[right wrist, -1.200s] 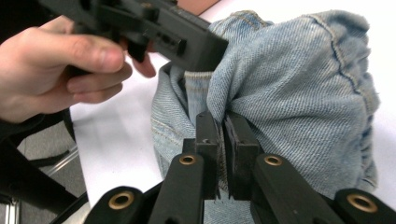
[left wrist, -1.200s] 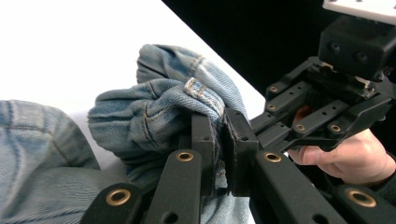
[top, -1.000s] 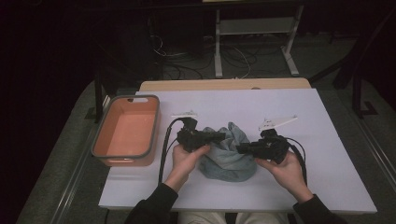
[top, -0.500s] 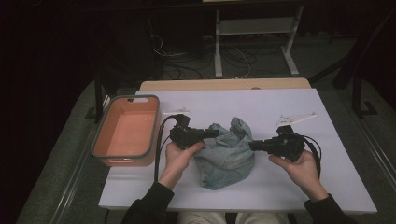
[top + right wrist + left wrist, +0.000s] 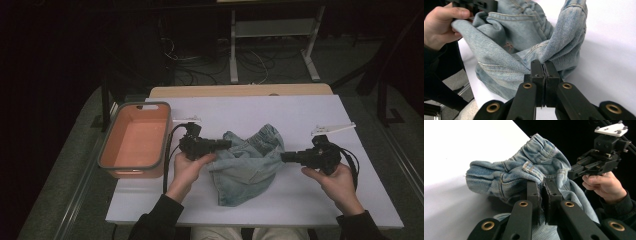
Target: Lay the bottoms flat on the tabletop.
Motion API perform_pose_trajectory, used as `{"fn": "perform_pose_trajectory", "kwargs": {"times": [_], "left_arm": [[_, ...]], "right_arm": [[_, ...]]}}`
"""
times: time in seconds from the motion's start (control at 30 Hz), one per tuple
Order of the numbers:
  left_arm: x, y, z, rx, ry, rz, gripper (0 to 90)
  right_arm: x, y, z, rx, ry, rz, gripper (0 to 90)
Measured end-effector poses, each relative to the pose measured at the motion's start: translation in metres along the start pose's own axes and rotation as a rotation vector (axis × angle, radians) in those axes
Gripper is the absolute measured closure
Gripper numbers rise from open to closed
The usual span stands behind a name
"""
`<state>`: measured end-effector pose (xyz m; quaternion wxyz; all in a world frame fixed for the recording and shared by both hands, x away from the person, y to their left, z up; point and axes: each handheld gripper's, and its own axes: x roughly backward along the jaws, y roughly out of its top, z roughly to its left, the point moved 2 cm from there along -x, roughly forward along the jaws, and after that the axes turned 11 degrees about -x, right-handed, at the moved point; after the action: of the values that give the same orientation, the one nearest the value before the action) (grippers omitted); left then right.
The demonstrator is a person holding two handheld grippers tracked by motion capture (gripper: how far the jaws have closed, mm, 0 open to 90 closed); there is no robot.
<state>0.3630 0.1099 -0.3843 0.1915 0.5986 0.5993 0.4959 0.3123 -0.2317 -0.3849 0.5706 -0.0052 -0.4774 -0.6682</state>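
Both claws are moving apart, stretching the denim garment point(image 5: 248, 162) above the table point(image 5: 300, 115); left claw point(image 5: 227, 144) and right claw point(image 5: 284, 157) are each clamping an edge. Spreading is partly done.

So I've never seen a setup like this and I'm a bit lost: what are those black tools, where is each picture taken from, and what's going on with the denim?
A person sits at a white table and holds a hand-held two-jaw clamp in each hand. The high view looks down from above; the other two come from cameras riding on each clamp. The left gripper and the right gripper are each shut on an edge of the small blue jeans, holding them between them. An orange bin stands at the table's left edge.
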Motion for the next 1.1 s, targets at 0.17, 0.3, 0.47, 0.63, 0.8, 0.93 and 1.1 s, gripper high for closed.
{"fn": "perform_pose_trajectory", "kwargs": {"times": [0.17,0.3,0.47,0.63,0.8,0.93,1.1], "left_arm": [[0.001,-0.003,0.002,0.008,0.006,0.006,84.8],[0.004,-0.007,0.006,0.021,0.013,0.012,85.1],[0.003,-0.013,0.01,0.039,0.008,0.033,85.1],[0.003,-0.02,0.015,0.054,0.028,0.067,85.1],[0.005,-0.026,0.019,0.051,0.052,0.103,85.2],[0.003,-0.031,0.023,0.066,0.054,0.13,85.1],[-0.001,-0.034,0.023,0.055,0.067,0.171,85.1]], "right_arm": [[0.008,-0.007,-0.012,-0.034,-0.02,-0.006,88.1],[0.014,-0.012,-0.025,-0.069,-0.037,-0.007,88.1],[0.017,-0.02,-0.04,-0.108,-0.05,0.009,88.1],[0.016,-0.022,-0.048,-0.132,-0.06,0.019,88.1],[0.017,-0.024,-0.057,-0.152,-0.086,0.018,88.1],[0.016,-0.025,-0.066,-0.169,-0.096,0.02,88.1],[0.012,-0.025,-0.073,-0.17,-0.111,0.034,88.1]]}}
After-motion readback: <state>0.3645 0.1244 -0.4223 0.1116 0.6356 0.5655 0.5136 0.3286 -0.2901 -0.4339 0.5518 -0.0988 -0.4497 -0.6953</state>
